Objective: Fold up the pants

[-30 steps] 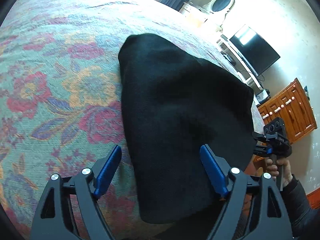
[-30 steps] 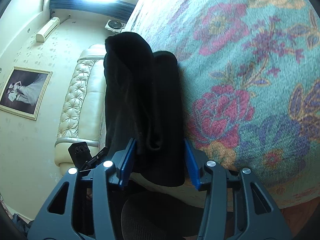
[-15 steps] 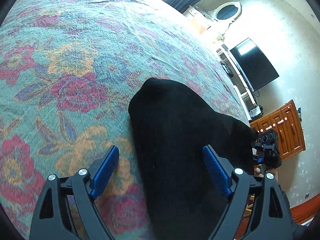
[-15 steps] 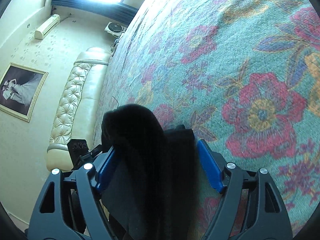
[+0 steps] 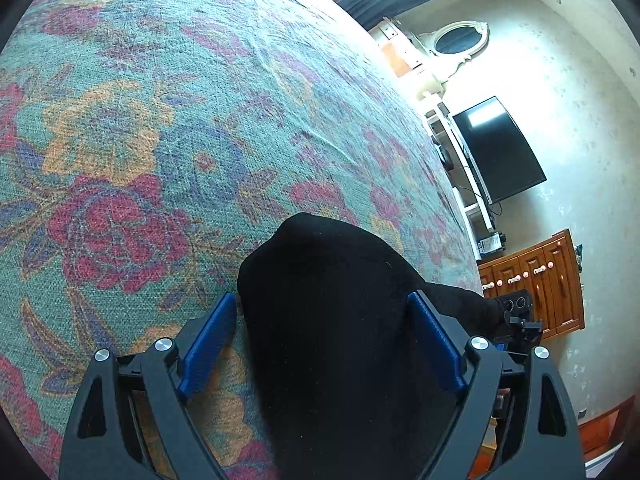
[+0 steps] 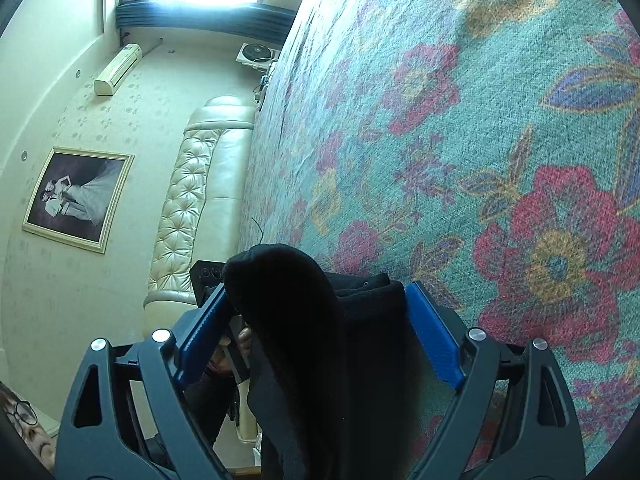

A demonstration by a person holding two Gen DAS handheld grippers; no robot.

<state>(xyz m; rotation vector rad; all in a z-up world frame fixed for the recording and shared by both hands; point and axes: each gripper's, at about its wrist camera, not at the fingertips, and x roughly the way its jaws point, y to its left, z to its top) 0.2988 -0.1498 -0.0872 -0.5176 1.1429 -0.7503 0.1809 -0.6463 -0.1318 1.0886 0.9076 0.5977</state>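
The black pants [image 5: 332,320] lie folded in a thick bundle at the near edge of the floral bed cover [image 5: 160,120]. My left gripper [image 5: 320,340] is open, its blue pads wide apart on either side of the bundle's end. In the right wrist view the pants [image 6: 304,328] bulge up between the blue pads of my right gripper [image 6: 316,328], which is also open and straddles the bundle. The other gripper shows in each view: the right one [image 5: 516,316] past the pants, the left one [image 6: 208,276] behind them. The near part of the pants is hidden under the grippers.
The bed cover [image 6: 480,120] stretches far ahead of both grippers. A padded cream headboard [image 6: 192,208] lies left in the right wrist view. A television [image 5: 496,148] and a wooden drawer cabinet [image 5: 540,280] stand beyond the bed's edge.
Both grippers have drawn back towards the bed's near edge, so the pants fill less of each view. The right gripper's pads have spread wider apart around the bundle.
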